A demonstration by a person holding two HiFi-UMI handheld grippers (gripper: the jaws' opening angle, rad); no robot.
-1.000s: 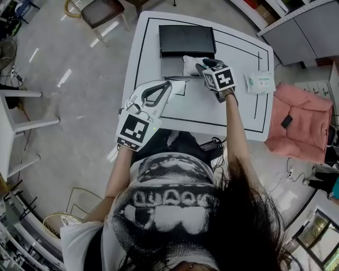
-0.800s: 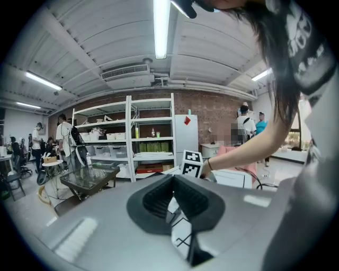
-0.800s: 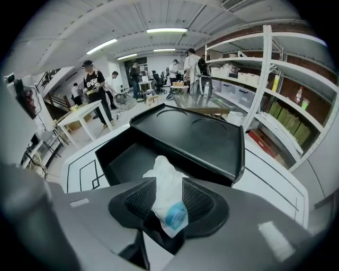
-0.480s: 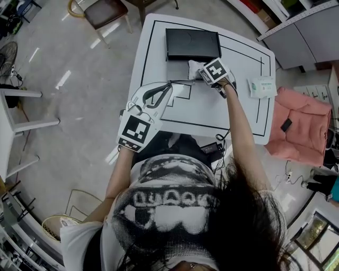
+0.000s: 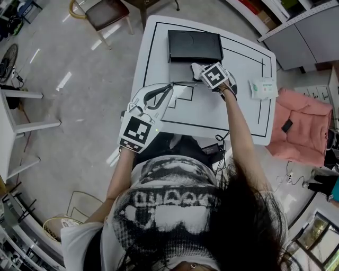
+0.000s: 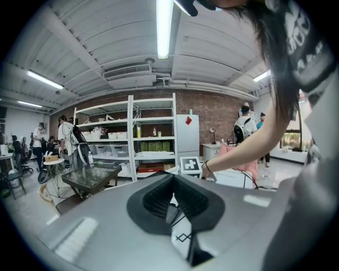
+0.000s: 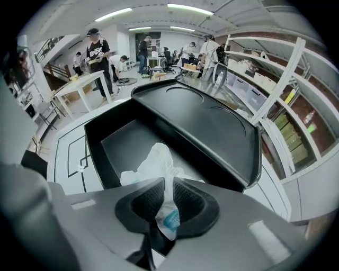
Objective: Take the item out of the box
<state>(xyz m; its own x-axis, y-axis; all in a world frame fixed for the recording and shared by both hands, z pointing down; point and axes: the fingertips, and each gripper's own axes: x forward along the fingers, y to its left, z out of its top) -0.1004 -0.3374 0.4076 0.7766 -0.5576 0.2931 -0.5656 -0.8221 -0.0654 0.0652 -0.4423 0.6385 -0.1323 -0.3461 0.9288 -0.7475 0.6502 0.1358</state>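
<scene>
My right tongs (image 7: 166,204) have just been closing and now pinch the white packet (image 7: 154,161), which lies inside the open black box (image 7: 124,140). My left tongs (image 6: 172,197) are pinched together near the box's front edge. Next, I judge, comes a straight lift clear of the walls.

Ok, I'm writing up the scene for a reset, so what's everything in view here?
table: one, white with black lines, centre.
box: one, black, lid open, table's far end.
bag: one, white with blue print, in the box, between the right gripper's jaws.
wipes pack: one, white and green, table's right side.
cushion: one, pink, right of the table.
chair: one, brown seat, beyond the table's far left corner.
shelves: one rack, white, by the brick wall.
left gripper: one, grey, over the table's near left, shut, empty.
right gripper: one, grey, at the box; its jaws have just been closing and now pinch the bag.
</scene>
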